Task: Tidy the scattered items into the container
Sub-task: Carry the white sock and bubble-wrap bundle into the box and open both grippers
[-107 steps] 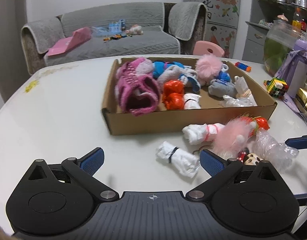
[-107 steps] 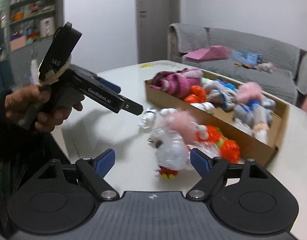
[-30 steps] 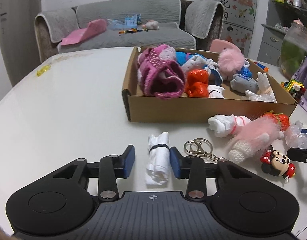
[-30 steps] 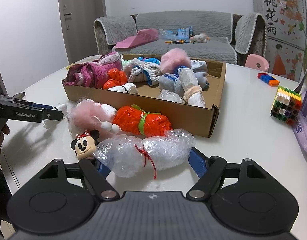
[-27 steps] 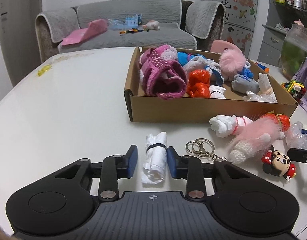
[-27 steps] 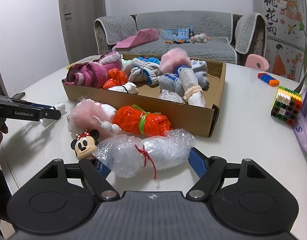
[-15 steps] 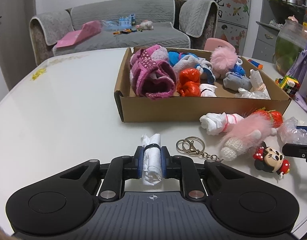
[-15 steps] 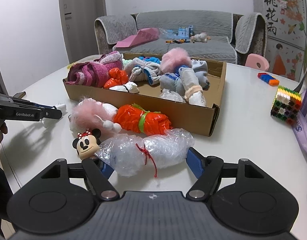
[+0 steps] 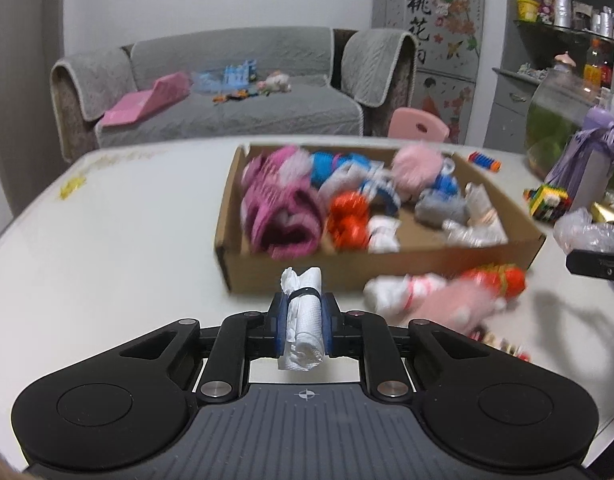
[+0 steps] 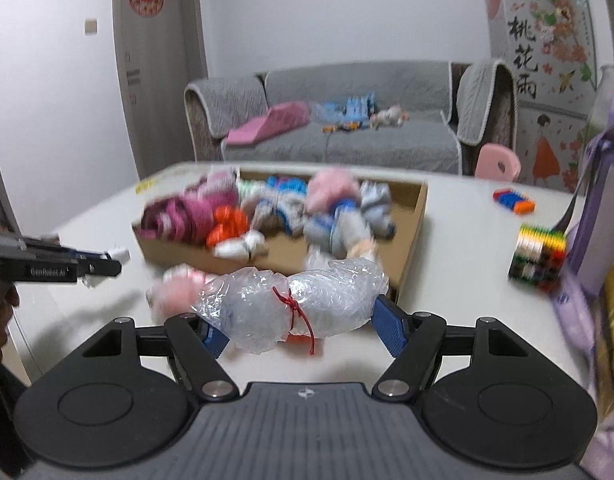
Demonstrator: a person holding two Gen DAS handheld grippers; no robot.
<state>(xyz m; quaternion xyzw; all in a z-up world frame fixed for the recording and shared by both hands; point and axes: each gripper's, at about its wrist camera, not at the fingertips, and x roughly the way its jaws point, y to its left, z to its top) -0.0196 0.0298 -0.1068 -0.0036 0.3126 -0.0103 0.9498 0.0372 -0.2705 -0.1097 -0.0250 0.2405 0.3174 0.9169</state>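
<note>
A: What differs from a second ago?

B: The white roll [image 9: 303,320], then loose on the table [image 9: 107,240], now sits pinched in the left gripper [image 9: 303,322], lifted, box [image 9: 387,268] just ahead. The right gripper [image 10: 295,332] clamps the plastic bundle [image 10: 291,304] by its ends, also raised.

A: Any writing?

B: "GenRobot.AI", blurred, on the left gripper; Chinese characters on the poster [image 10: 527,56].
</note>
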